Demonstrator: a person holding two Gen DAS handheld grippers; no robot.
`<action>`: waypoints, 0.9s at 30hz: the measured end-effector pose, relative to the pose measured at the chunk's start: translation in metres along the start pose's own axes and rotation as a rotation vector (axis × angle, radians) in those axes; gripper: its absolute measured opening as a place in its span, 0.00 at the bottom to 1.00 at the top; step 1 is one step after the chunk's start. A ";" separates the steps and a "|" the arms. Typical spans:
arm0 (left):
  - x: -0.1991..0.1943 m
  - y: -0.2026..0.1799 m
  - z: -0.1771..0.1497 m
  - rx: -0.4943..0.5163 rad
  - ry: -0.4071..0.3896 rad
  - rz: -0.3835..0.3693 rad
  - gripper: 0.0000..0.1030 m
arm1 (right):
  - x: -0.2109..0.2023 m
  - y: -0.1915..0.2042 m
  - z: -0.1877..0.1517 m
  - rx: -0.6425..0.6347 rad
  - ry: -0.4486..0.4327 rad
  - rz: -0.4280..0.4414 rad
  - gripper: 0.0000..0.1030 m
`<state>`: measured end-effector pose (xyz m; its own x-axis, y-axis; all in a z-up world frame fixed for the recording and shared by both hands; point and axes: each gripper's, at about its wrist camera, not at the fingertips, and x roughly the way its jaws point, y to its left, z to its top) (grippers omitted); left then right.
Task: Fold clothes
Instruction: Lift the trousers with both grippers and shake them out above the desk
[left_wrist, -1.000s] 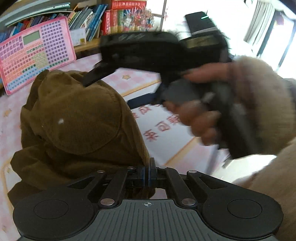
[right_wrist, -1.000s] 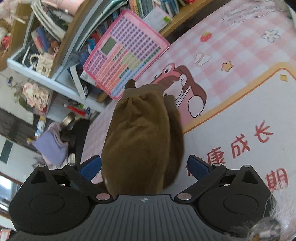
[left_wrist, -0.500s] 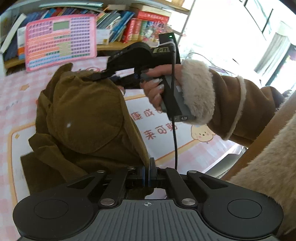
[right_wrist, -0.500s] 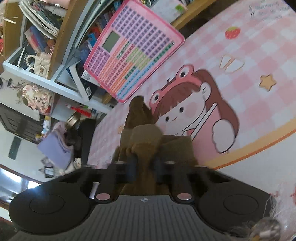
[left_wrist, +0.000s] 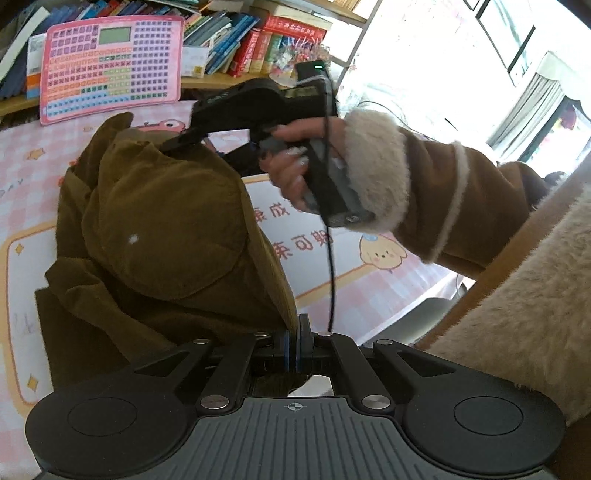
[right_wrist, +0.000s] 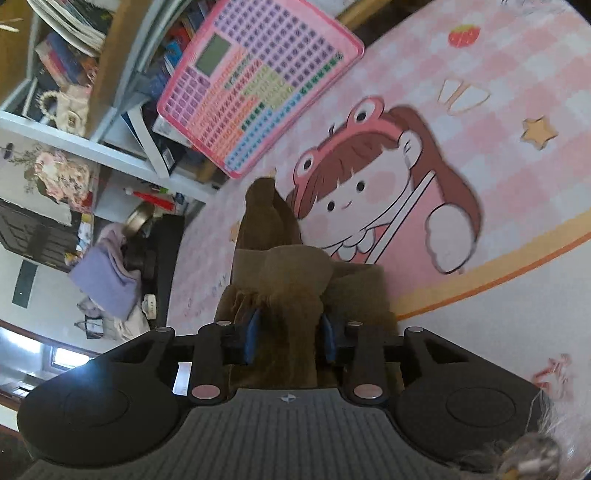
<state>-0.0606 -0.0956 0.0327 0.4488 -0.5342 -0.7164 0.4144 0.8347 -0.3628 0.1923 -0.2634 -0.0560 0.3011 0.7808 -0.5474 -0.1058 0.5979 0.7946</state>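
Since a second ago the right gripper (right_wrist: 290, 338) has closed from wide open onto a bunched fold of the brown corduroy garment (left_wrist: 162, 236). The left gripper (left_wrist: 294, 341) pinches the garment's near edge, fingers together, over the pink cartoon-print surface (right_wrist: 480, 155).

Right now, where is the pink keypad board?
In the left wrist view the pink keypad board leans upright against the bookshelf at upper left, at the far edge of the pink mat, beyond the brown garment.

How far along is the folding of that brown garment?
Early. Done: both hand-held grippers grip the brown garment, left at one edge, right on bunched cloth. In hand: lifting it off the pink mat. Left: it hangs crumpled, no neat fold visible.
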 end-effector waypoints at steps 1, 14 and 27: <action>-0.002 0.002 -0.003 -0.012 -0.005 0.005 0.02 | 0.005 0.001 0.000 0.001 0.007 -0.010 0.26; 0.009 0.044 0.024 -0.050 -0.190 -0.064 0.29 | -0.172 0.094 0.049 -0.256 -0.527 0.022 0.09; -0.071 0.173 -0.026 -0.308 -0.355 0.063 0.47 | -0.109 0.278 -0.005 -0.928 -0.375 -0.013 0.09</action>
<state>-0.0417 0.0904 0.0055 0.7305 -0.4491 -0.5145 0.1476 0.8394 -0.5231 0.1253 -0.1814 0.2238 0.5700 0.7612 -0.3095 -0.7500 0.6358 0.1825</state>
